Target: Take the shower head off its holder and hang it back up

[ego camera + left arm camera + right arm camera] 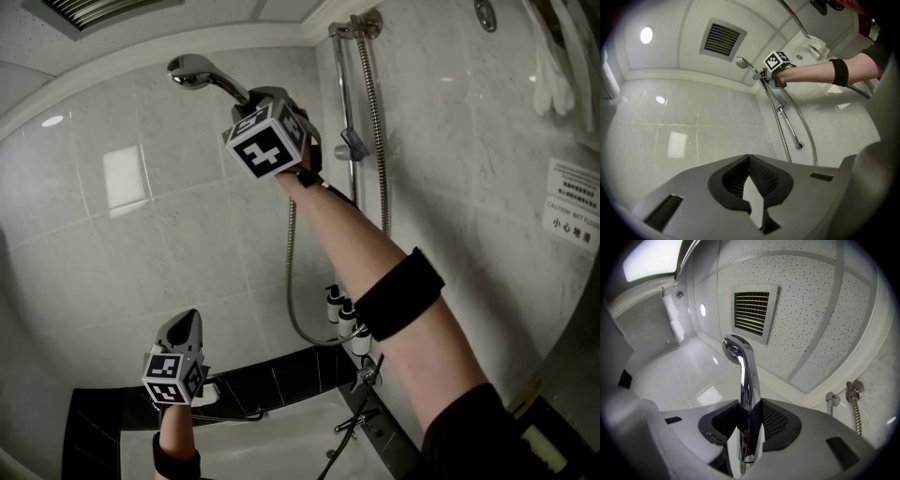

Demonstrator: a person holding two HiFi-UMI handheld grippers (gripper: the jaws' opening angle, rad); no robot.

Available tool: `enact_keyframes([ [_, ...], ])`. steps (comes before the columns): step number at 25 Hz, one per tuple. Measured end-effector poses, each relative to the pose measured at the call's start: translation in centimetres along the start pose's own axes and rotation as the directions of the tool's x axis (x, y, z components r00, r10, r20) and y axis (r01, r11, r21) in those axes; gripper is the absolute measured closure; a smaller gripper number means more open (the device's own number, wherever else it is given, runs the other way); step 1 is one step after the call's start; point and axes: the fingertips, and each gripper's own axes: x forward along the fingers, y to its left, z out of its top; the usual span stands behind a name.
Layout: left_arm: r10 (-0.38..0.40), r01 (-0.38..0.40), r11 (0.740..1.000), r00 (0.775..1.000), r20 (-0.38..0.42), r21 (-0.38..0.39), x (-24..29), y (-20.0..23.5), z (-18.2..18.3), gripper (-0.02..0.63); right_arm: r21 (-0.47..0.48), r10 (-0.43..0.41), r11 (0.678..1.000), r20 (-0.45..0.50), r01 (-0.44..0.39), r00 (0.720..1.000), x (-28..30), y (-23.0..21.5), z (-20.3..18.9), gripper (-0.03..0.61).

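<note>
One gripper (750,414), R, clamps shower head (739,357).

Upper centre of the right gripper view: slatted ceiling vent (752,312). In the head view, right of lower centre: three small white bottles (347,319) in a row by the marble wall, above a chrome tap (361,417) and a black-tiled ledge (272,384). Right edge: caution sign (572,214). Top right: white towel (553,70).

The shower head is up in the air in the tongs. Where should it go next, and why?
Probably carry the shower head rightward to the holder on the rail: the right tongs grip it, and the holder looks empty.
</note>
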Motion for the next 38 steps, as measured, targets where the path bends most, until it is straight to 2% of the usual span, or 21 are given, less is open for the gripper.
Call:
enact_keyframes([
  [7,0.035,-0.035,0.999,0.999,-0.037,-0.009,-1.4,0.7,-2.0,0.614,0.137,0.102,0.985,0.013,-0.102,0.995,-4.1,5.4,-3.8,0.436],
  [12,0.033,-0.034,0.999,0.997,-0.069,-0.021,-2.1,0.3,-3.8,0.614,0.31,0.177,0.936,-0.016,-0.163,0.984,-6.5,9.2,-8.6,0.436],
  [16,0.031,-0.036,0.999,0.993,-0.111,-0.038,-3.6,0.1,-6.7,0.614,0.48,0.244,0.85,0.004,-0.216,0.97,-9.6,13.7,-11.3,0.435],
  [21,0.041,-0.05,0.997,0.988,-0.147,-0.059,-5.2,0.2,-9.6,0.614,0.608,0.303,0.755,0.01,-0.247,0.953,-13.7,19.4,-15.1,0.436],
  [27,0.052,-0.07,0.994,0.978,-0.201,-0.083,-8.1,-0.2,-13.6,0.614,0.772,0.372,0.612,-0.089,-0.172,0.924,-20.0,27.0,-23.7,0.436],
  [29,0.044,-0.064,0.994,0.976,-0.215,-0.086,-8.8,-0.7,-14.8,0.614,0.804,0.394,0.58,-0.134,-0.133,0.909,-22.4,29.3,-26.9,0.435],
  [35,0.03,-0.058,0.993,0.967,-0.252,-0.104,-10.3,-1.7,-20.0,0.614,0.823,0.461,0.565,-0.259,-0.056,0.849,-28.8,35.9,-35.1,0.436],
  [38,0.024,-0.064,0.99,0.957,-0.29,-0.128,-11.6,-2.4,-23.7,0.614,0.822,0.505,0.569,-0.317,-0.033,0.803,-32.3,39.4,-38.8,0.435],
])
